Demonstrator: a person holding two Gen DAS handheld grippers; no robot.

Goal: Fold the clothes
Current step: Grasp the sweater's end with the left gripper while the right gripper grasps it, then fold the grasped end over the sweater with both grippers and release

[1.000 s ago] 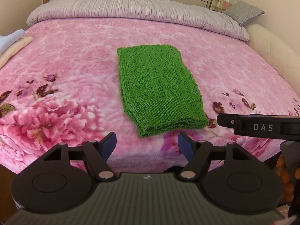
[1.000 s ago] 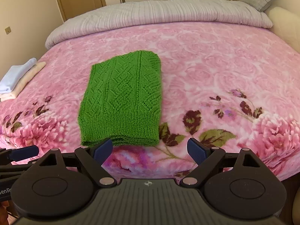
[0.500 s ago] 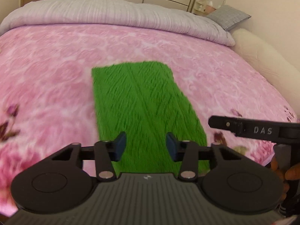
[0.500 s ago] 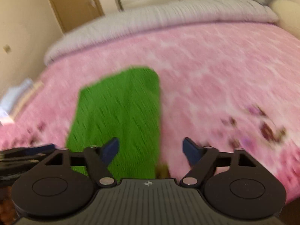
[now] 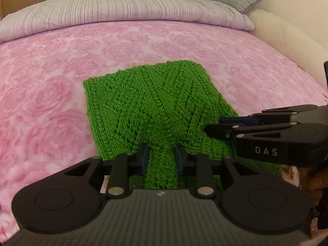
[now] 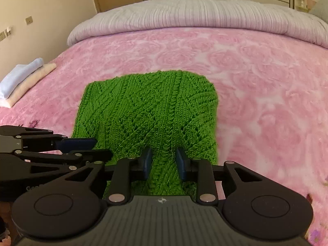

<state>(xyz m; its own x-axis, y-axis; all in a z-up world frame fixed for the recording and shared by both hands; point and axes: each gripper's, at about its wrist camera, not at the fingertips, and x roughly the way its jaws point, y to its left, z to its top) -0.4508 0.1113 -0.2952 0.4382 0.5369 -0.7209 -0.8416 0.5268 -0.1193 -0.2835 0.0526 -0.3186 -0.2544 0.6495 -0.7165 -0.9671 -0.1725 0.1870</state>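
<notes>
Your green cable-knit garment (image 5: 155,110), already folded into a long strip, lies flat in the middle of the pink rose-patterned blanket (image 5: 51,94) on the bed. Your left claw (image 5: 161,160) and right claw (image 6: 164,163) both sit at the knit's near hem, jaws closing, each with a raised ridge of green wool bunched between its blue pads.

The risk is a partial bite. The knit is thick and layered, so you could catch only the top layer and the fold would peel apart as you lift. Pinching too deep could drag the plush blanket up with the hem. The two claws sit close beside each other on the knit, so the outer corners may droop and skew the next fold.

Beyond the knit's far end lies a grey ribbed duvet (image 5: 123,8). To the knit's left, at the blanket's edge, sits a small stack of folded pale blue and cream cloths (image 6: 22,80), well apart. Nothing blocks the knit.
</notes>
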